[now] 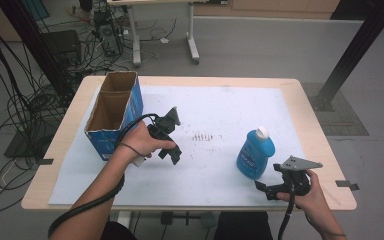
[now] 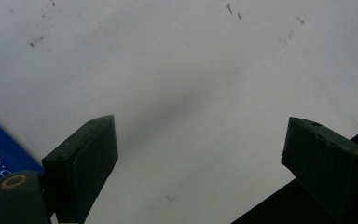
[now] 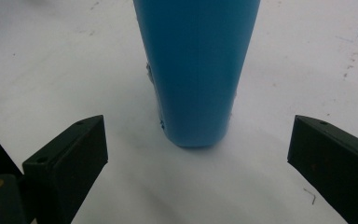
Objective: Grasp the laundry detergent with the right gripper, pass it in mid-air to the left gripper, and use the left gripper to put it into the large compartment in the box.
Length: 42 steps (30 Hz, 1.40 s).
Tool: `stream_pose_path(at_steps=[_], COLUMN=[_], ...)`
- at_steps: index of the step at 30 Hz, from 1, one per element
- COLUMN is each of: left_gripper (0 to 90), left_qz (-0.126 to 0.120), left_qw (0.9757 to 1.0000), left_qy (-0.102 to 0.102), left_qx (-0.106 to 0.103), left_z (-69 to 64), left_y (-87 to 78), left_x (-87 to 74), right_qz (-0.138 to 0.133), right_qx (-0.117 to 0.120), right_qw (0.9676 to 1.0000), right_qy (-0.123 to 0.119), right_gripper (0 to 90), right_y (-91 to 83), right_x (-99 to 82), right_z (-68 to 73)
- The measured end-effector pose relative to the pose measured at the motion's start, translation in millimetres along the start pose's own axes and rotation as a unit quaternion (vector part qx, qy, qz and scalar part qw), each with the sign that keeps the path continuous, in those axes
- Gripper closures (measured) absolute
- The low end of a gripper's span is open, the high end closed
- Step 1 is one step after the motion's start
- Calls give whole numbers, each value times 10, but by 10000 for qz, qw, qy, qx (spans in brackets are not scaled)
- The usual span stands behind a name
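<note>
- The right gripper, a black two-jaw tool with a grey three-cornered plate on top, is held low over the white paper sheet that covers the pale wooden table. Its jaws stand wide apart with nothing between them.
- A blue plastic bottle with a white cap stands upright on the sheet, just ahead of those jaws. In the right gripper view the bottle's rounded base sits centred between the two pads but beyond their tips, not touching either.
- Likely risk: if the jaws push forward off-centre, one pad may strike the bottle first and tip or slide it. The bottle is tall on a narrow base, so I judge that it topples easily.
- A second risk: closing too near the bottle's base or on its curved side may let the smooth plastic squirt out of the grip.
- The left gripper, also black, is held over the sheet with its jaws wide and empty; bare white paper lies between them.
- Just beside the left gripper's left jaw stands an open brown cardboard box with blue printed sides, its corner showing in the left gripper view. A careless swing of that hand could knock the box.
</note>
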State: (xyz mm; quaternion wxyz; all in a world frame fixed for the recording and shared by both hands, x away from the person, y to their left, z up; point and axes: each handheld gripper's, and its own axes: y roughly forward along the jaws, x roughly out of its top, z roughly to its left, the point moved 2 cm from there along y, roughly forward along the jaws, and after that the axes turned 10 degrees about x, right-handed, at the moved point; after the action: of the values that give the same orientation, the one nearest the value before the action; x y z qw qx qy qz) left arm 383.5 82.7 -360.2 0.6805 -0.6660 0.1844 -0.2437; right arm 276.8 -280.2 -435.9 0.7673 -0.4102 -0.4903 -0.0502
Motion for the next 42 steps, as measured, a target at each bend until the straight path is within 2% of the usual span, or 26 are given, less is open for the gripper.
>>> stream_pose_path(at_steps=[5,20,28,42], left_gripper=[108,108,108,107], left_qz=[-2,9,-21,-9], left_qw=[10000,10000,10000,10000], left_qy=[22,50,32,53], left_qx=[-10,-13,-16,-40], left_z=[-18,-52,-57,-63], left_y=[-3,3,-6,3], left_x=[1,6,10,1], right_qz=[-136,-471,-728,-961], right_qx=[-27,-33,-10,-66], right_qw=[9999,9988,9973,9952], right_qy=[-78,-108,-94,-139], right_gripper=[32,27,27,23], right_y=[18,64,88,156], right_x=[-7,-51,-65,-60], right_z=[12,23,28,22])
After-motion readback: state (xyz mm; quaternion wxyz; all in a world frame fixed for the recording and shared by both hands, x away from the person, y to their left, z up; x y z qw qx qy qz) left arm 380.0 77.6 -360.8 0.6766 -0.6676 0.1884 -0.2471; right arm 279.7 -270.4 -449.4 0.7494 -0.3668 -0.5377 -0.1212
